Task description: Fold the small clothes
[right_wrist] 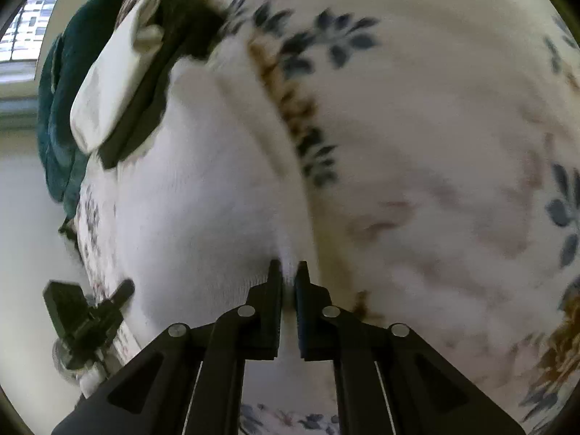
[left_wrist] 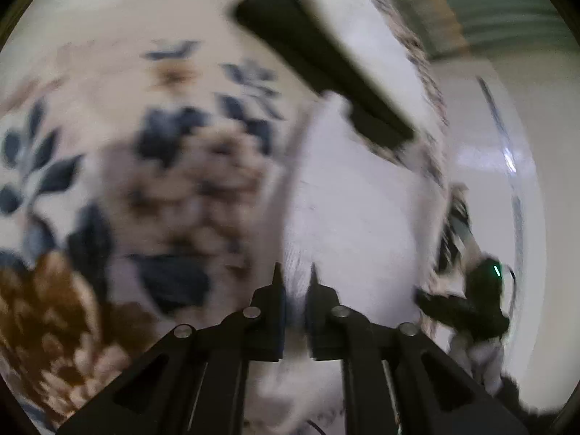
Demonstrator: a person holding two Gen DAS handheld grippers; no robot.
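Left claw (left_wrist: 294, 275): fingers nearly together w/ a fold of white knit cloth (left_wrist: 348, 210) pinched between the tips. Cloth runs fwd and to the right of the claw, over a floral-print sheet w/ blue and brown flowers (left_wrist: 108, 166) that fills everything to its left. Ahead and right, a stack of folded white and black garments (left_wrist: 326, 47) lies on the same sheet. Far right, the other black claw shows at the cloth's edge.

Right claw (right_wrist: 288, 272): tips closed on the same white knit cloth (right_wrist: 203, 181), which spreads fwd-left. Floral sheet (right_wrist: 435, 145) to the right. Ahead-left, folded stack (right_wrist: 119, 87); beyond it a dark teal fabric heap (right_wrist: 61, 108). Both views blurred.
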